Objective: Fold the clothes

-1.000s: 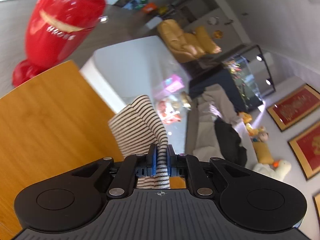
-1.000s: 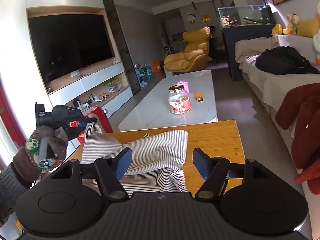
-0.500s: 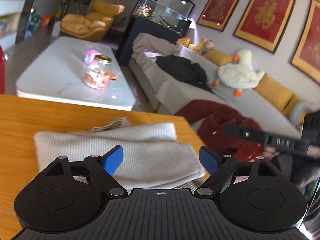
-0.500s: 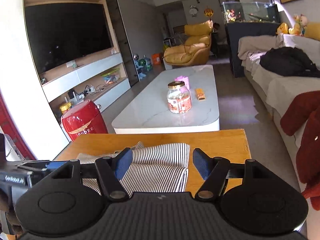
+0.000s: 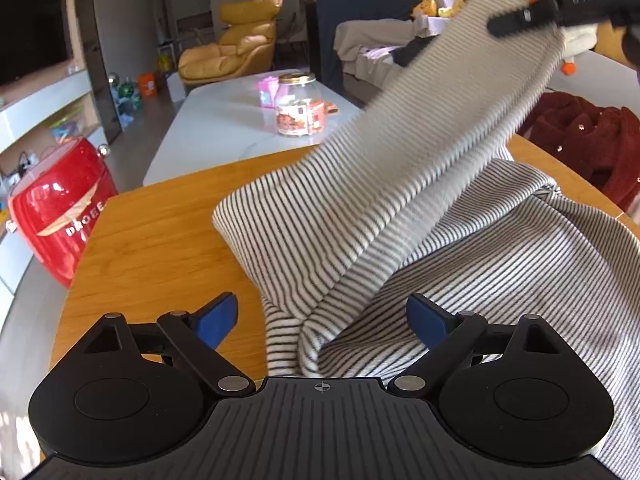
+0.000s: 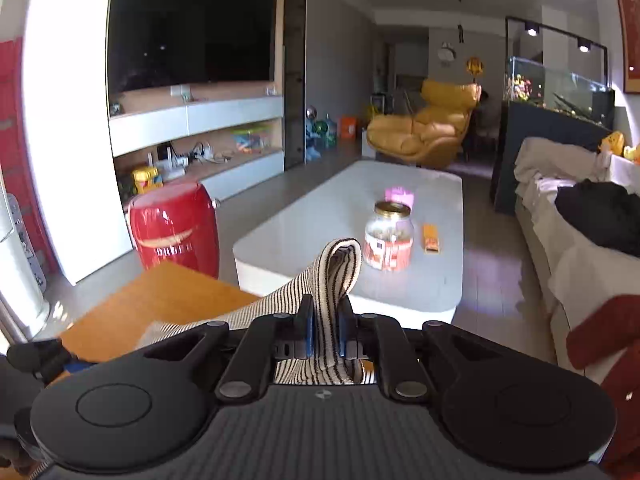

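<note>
Living room: white coffee table (image 6: pixel 352 216) bearing a glass jar (image 6: pixel 388 242), yellow armchair (image 6: pixel 428 136), red stool (image 6: pixel 174 226), sofa (image 6: pixel 560 240). Wooden surface (image 5: pixel 160 248) in the foreground. Striped garment (image 5: pixel 400 220): lower part lying on the surface, one fold lifted up and to the right. Right gripper (image 6: pixel 324 334): jaws just closed, pinching a doubled fold of the striped cloth between blue pads. Left gripper (image 5: pixel 322 320): jaws just opened, spread wide, cloth lying between the pads but not pressed.
</note>
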`<state>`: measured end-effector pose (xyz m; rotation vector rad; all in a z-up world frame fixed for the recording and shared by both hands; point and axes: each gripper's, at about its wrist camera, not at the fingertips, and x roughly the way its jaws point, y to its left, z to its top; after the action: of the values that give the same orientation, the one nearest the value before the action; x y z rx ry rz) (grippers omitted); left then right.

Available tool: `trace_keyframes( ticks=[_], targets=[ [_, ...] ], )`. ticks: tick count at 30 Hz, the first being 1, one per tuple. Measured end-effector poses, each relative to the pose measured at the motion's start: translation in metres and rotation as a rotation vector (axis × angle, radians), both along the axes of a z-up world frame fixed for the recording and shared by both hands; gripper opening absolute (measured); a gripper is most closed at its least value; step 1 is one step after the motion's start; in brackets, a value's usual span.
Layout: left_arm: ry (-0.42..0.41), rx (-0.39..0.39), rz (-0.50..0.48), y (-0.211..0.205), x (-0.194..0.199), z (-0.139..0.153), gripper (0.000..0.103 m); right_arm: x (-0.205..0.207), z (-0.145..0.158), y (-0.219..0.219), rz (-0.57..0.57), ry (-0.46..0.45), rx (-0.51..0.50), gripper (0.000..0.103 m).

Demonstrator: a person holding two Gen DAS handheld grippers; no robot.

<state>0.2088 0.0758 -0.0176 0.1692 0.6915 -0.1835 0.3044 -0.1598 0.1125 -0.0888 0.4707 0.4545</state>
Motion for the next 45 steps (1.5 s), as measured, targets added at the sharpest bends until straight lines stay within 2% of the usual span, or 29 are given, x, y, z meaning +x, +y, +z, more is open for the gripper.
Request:
trace_keyframes(
  ticks=[5, 7, 9, 11, 14, 16, 17, 18, 20, 22, 23, 25, 29, 34, 35, 37, 39, 41, 43, 45],
  targets=[
    [-0.014, 0.059, 0.053, 0.017, -0.010, 0.003, 0.095, 0.039, -0.071, -0.021, -0.088, 0.211, -0.015, 0.012],
    [-0.001, 0.036, 0.063, 0.027, -0.015, 0.008, 0.095, 0.043, -0.112, -0.038, -0.141, 0.317, 0.026, 0.016],
    [0.011, -0.044, 0.035, 0.034, -0.020, 0.020, 0.095, 0.034, -0.131, -0.054, -0.167, 0.297, 0.102, 0.024],
    [0.004, -0.190, -0.014, 0.037, -0.024, 0.035, 0.100, 0.027, -0.126, -0.057, -0.194, 0.280, 0.098, 0.036],
    [-0.020, -0.379, -0.068, 0.038, -0.023, 0.050, 0.103, 0.014, -0.108, -0.050, -0.209, 0.201, 0.054, 0.038],
    [-0.040, -0.441, -0.087, 0.031, -0.015, 0.049, 0.103, 0.003, -0.095, -0.043, -0.200, 0.124, 0.058, 0.046],
    [-0.047, -0.468, -0.093, 0.027, -0.010, 0.047, 0.103, -0.003, -0.089, -0.041, -0.189, 0.096, 0.085, 0.054],
    [-0.042, -0.483, -0.081, 0.022, 0.000, 0.040, 0.103, -0.005, -0.086, -0.039, -0.171, 0.087, 0.122, 0.060],
    [-0.006, -0.513, -0.040, 0.017, 0.016, 0.026, 0.103, -0.002, -0.092, -0.033, -0.118, 0.139, 0.188, 0.062],
    [0.016, -0.518, -0.008, 0.017, 0.028, 0.012, 0.103, 0.002, -0.115, -0.027, -0.123, 0.220, 0.191, 0.062],
    [0.023, -0.513, 0.003, 0.016, 0.034, 0.006, 0.103, 0.000, -0.125, -0.024, -0.130, 0.223, 0.183, 0.062],
    [0.009, -0.445, -0.029, 0.014, 0.041, 0.004, 0.103, -0.012, -0.139, -0.018, -0.133, 0.180, 0.144, 0.062],
    [-0.012, -0.326, -0.110, 0.012, 0.051, 0.001, 0.103, -0.026, -0.139, -0.008, -0.132, 0.172, 0.105, 0.070],
    [0.000, -0.322, -0.160, 0.015, 0.062, 0.001, 0.103, -0.023, -0.132, -0.011, -0.112, 0.190, 0.108, 0.075],
    [-0.003, -0.308, -0.168, 0.014, 0.061, 0.002, 0.103, -0.022, -0.128, -0.012, -0.110, 0.193, 0.111, 0.073],
    [-0.009, -0.281, -0.183, 0.012, 0.059, 0.004, 0.103, -0.019, -0.113, -0.014, -0.117, 0.144, 0.099, 0.068],
    [-0.015, -0.254, -0.196, 0.010, 0.058, 0.005, 0.103, -0.011, -0.101, -0.013, -0.123, 0.106, 0.075, 0.048],
    [-0.023, -0.235, -0.186, 0.006, 0.057, 0.003, 0.103, 0.009, -0.100, -0.014, -0.136, 0.140, 0.067, 0.044],
    [-0.026, -0.221, -0.179, 0.003, 0.058, 0.002, 0.103, 0.031, -0.116, -0.014, -0.167, 0.216, 0.040, 0.039],
    [-0.030, -0.215, -0.178, 0.003, 0.057, 0.001, 0.103, 0.038, -0.126, -0.015, -0.171, 0.228, 0.032, 0.035]
  ],
)
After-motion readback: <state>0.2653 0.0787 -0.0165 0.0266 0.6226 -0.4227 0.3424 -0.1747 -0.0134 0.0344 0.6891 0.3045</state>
